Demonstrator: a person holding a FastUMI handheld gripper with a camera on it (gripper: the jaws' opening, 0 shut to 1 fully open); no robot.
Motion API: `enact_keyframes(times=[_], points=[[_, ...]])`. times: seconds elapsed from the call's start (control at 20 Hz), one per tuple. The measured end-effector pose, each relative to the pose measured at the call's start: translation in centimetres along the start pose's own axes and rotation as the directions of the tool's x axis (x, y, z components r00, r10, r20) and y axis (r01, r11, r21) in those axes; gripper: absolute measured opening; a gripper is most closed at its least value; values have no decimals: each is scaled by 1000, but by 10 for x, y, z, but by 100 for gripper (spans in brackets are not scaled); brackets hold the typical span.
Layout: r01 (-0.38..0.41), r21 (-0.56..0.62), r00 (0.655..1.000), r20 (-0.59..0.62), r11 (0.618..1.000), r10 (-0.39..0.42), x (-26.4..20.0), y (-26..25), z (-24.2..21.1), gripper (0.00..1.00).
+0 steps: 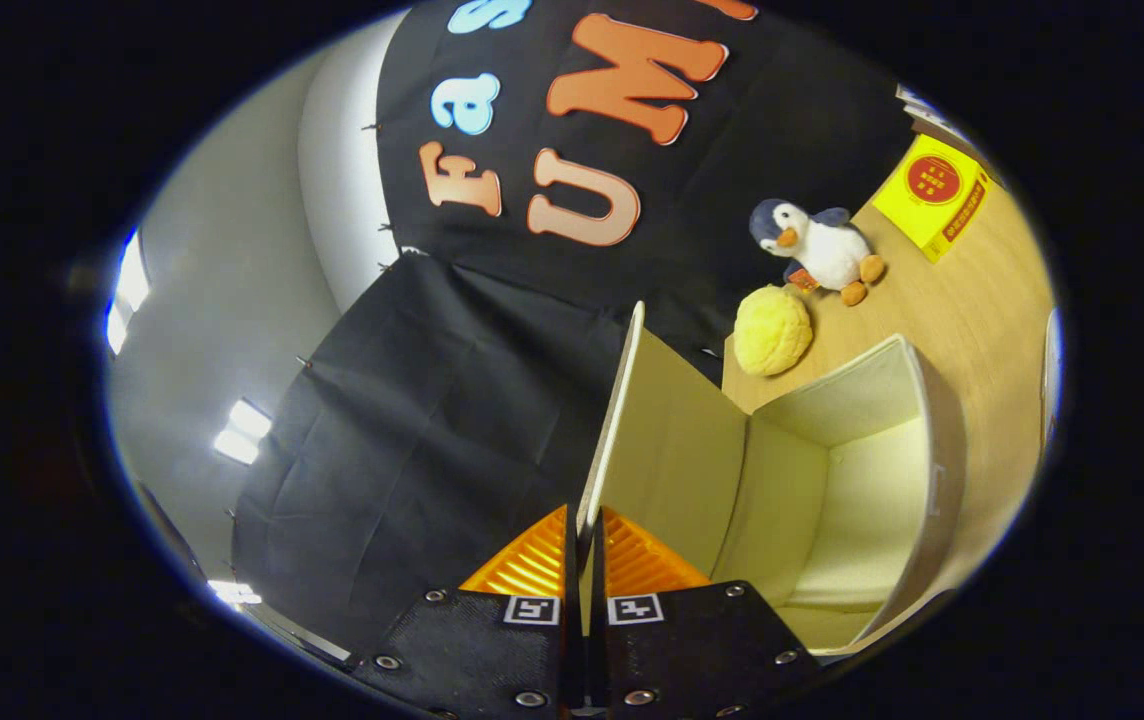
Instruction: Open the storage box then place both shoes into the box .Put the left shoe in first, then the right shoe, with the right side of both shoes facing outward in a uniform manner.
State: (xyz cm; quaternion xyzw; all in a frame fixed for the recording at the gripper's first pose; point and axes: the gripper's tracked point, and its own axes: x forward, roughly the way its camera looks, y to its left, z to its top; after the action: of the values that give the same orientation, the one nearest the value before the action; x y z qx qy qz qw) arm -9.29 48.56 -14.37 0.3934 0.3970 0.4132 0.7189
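Wooden tabletop (972,300) under open storage box (862,480), its lid (617,420) pinched between clenched hand-held gripper (584,545) fingers.

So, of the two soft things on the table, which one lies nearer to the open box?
The round yellow plush, just behind the box; the penguin sits farther back.

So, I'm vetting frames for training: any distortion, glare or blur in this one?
Gripper view: strong fisheye bending and tilt, so the open cream storage box looks curved; the ceiling lights blow out to white; the gripper, shut on the box's thin cream lid, and the plush penguin are sharp.
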Motion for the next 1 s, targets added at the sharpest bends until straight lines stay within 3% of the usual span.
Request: enact_keyframes(times=[0.2, 0.25, 0.35, 0.45, 0.6, 0.75, 0.9, 1.0], points=[[24, -138, 992, -118, 990, -41, 30, 22, -48, 20], [50, -184, 988, -135, 982, -76, 35, 19, -56, 44], [111, -280, 979, -134, 954, -154, 37, 9, -64, 80], [166, -324, 970, -118, 931, -214, 29, -3, -70, 98], [232, -337, 963, -51, 912, -264, 15, -15, -58, 98], [342, -357, 937, 58, 869, -345, -15, -41, -34, 98], [487, -363, 873, 176, 794, -454, -55, -78, -7, 98], [590, -352, 807, 251, 726, -534, -88, -107, 9, 98]])
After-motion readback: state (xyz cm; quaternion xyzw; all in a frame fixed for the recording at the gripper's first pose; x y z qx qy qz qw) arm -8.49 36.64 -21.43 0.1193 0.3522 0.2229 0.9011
